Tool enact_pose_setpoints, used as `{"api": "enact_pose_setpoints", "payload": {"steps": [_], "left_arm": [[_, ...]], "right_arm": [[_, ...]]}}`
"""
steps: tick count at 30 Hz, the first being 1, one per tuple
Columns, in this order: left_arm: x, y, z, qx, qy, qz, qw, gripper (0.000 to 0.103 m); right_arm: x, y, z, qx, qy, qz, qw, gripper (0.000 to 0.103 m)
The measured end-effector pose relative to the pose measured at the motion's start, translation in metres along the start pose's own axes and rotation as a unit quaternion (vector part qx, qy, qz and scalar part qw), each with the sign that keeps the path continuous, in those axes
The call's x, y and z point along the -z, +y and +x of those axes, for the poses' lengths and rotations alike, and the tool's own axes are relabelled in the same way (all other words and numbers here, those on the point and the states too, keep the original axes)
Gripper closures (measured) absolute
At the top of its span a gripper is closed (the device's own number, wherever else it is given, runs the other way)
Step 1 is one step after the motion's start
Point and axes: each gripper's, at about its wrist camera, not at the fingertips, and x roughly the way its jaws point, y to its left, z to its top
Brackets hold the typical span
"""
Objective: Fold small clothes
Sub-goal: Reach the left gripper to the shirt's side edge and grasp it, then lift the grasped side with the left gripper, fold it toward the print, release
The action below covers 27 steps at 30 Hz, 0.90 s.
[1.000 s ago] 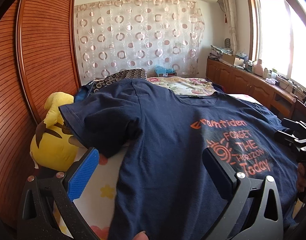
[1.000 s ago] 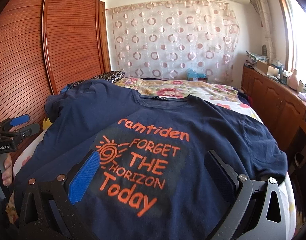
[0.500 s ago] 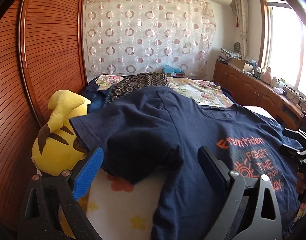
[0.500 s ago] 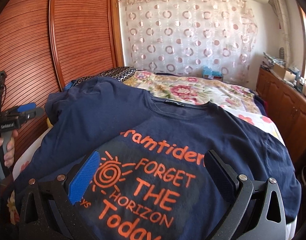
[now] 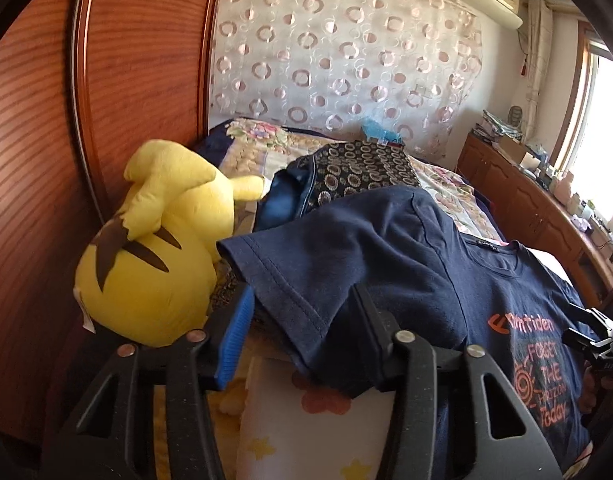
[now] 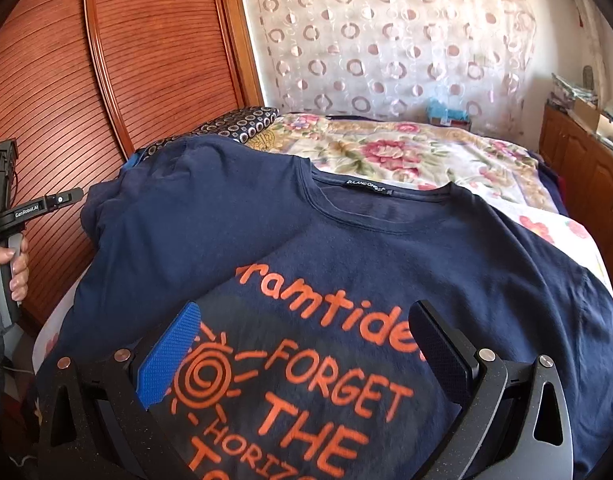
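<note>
On the bed, against the wooden wardrobe, a navy T-shirt lies spread print-up. A yellow plush toy sits beside its sleeve. The left tool has just been closing, its jaws half-narrowed around the sleeve's hem, not visibly pressing it. The right tool hangs wide open over the print, holding nothing.

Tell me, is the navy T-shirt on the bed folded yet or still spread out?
Spread out. The navy T-shirt lies front up, its orange print and collar showing, both sleeves out.
</note>
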Motion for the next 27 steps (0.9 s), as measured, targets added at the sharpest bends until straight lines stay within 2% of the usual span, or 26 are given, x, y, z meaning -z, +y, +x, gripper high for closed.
{"api": "enact_pose_setpoints", "payload": {"steps": [2,8,12,13,16,22,27], "left_arm": [[0.002,0.000,0.006,-0.003,0.008,-0.003,1.0000,0.064],[0.009,0.007,0.017,-0.016,0.023,-0.023,0.9993,0.065],[0.014,0.010,0.017,-0.005,0.025,-0.029,0.9993,0.067],[0.015,0.008,0.017,0.000,0.023,-0.024,0.9994,0.075],[0.014,0.001,0.013,0.001,0.007,-0.007,0.9999,0.093],[0.006,-0.015,-0.004,0.008,-0.024,0.015,0.9996,0.098],[-0.018,-0.044,-0.030,0.037,-0.060,0.046,0.9965,0.098]], "right_arm": [[-0.009,0.002,0.010,-0.001,0.005,-0.005,1.000,0.000],[-0.023,-0.004,0.029,-0.007,0.013,-0.003,1.000,0.000],[-0.021,-0.005,0.029,-0.007,0.009,-0.003,1.000,0.000],[-0.020,-0.002,0.030,-0.007,0.008,-0.003,1.000,0.000],[-0.017,-0.003,0.033,-0.007,0.008,-0.001,1.000,0.000],[-0.012,-0.004,0.035,-0.001,0.013,0.002,1.000,0.000],[-0.013,-0.010,0.030,0.007,0.006,0.007,1.000,0.000]]}}
